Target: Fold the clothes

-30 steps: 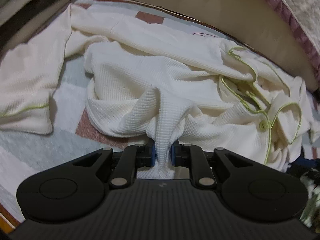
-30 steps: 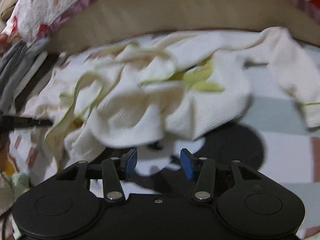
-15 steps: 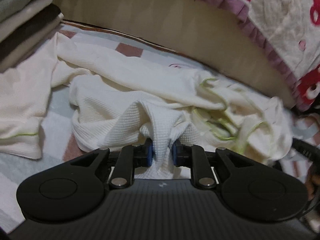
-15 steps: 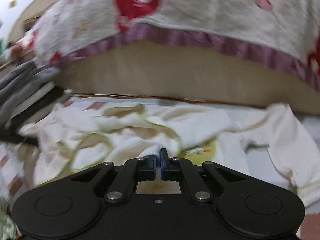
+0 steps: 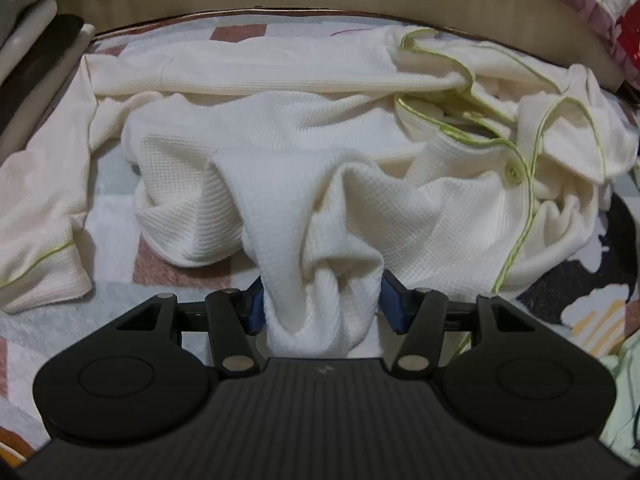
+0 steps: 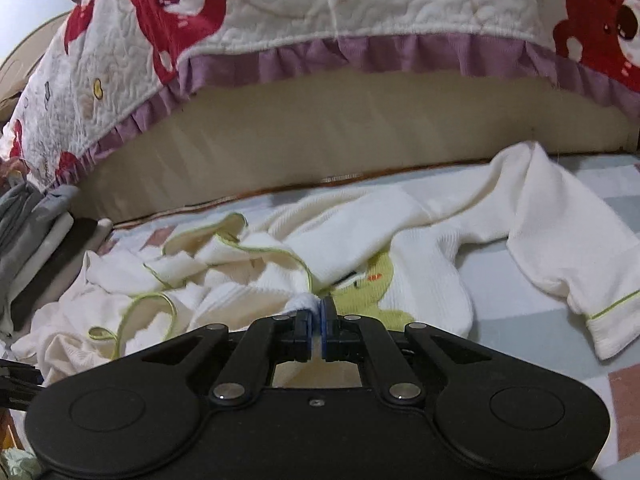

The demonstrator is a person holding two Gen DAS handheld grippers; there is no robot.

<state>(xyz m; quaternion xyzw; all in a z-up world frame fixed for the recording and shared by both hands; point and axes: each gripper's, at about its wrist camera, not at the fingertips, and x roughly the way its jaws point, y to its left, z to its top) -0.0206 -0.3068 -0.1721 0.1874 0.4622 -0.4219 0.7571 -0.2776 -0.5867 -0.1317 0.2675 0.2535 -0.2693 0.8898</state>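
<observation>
Currently, the left gripper (image 5: 320,304) jaws are opening, a bunched fold of the shirt (image 5: 300,152) between them. Right gripper (image 6: 317,322) jaws are clamped on a shirt (image 6: 420,280) fold.

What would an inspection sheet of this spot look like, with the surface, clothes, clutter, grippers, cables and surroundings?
Surface: checked cover, grey, white and reddish squares.
Job's things: cream pyjama top, crumpled, green piping, frog picture on its front.
Clutter: stack of folded clothes at the left edge.
Grippers: left gripper opening, a fold of the top between its jaws; right gripper shut on the top's edge.
Cables: nothing seen for certain.
Surroundings: quilt with red bears and purple frill hanging over a beige side panel.
</observation>
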